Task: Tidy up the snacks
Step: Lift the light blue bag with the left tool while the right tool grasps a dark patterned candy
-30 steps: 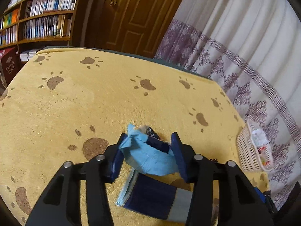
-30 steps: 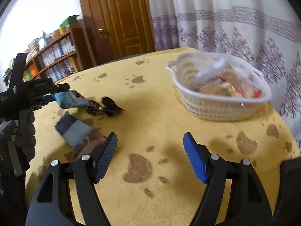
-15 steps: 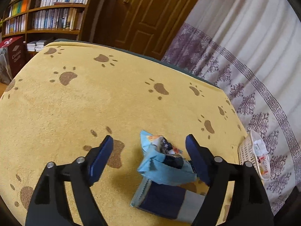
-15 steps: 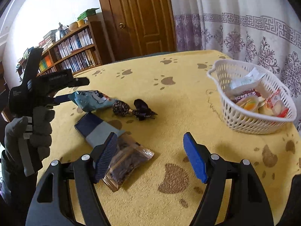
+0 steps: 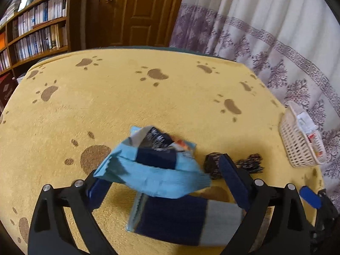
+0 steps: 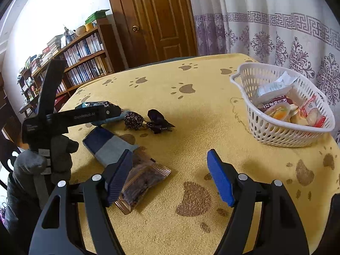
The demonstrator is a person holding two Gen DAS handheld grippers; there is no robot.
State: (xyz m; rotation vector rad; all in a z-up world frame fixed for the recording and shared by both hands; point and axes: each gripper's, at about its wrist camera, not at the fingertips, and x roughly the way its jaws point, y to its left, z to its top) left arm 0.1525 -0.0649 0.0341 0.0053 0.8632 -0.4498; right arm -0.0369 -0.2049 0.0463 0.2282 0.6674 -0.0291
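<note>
Snack packets lie scattered on a plush yellow cloth (image 6: 191,110) printed with brown paw marks. Our left gripper (image 5: 163,180) is opening its black arms, blue ribbed pads spreading apart, with a crinkled light-blue foil packet (image 5: 153,170) lying between them; the blur keeps us from telling whether the packet still touches the left pad. At six o'clock from it rests a flat rectangular pouch (image 5: 180,218) in navy and grey. At three o'clock of the blue packet sit two twist-wrapped dark candies (image 6: 133,120), round and patterned, their wrapper ends flared. Our right gripper (image 6: 170,176) hovers with its blue pads spread wide and nothing between them; just beside its left pad lies a clear crimped sachet (image 6: 142,184) of dark brown bits. At two o'clock in the right wrist view stands a white perforated plastic basket (image 6: 274,131), heart-like in outline, filled with glossy wrapped snacks. A grey-gloved hand (image 6: 42,161) grips the left tool's handle.
</note>
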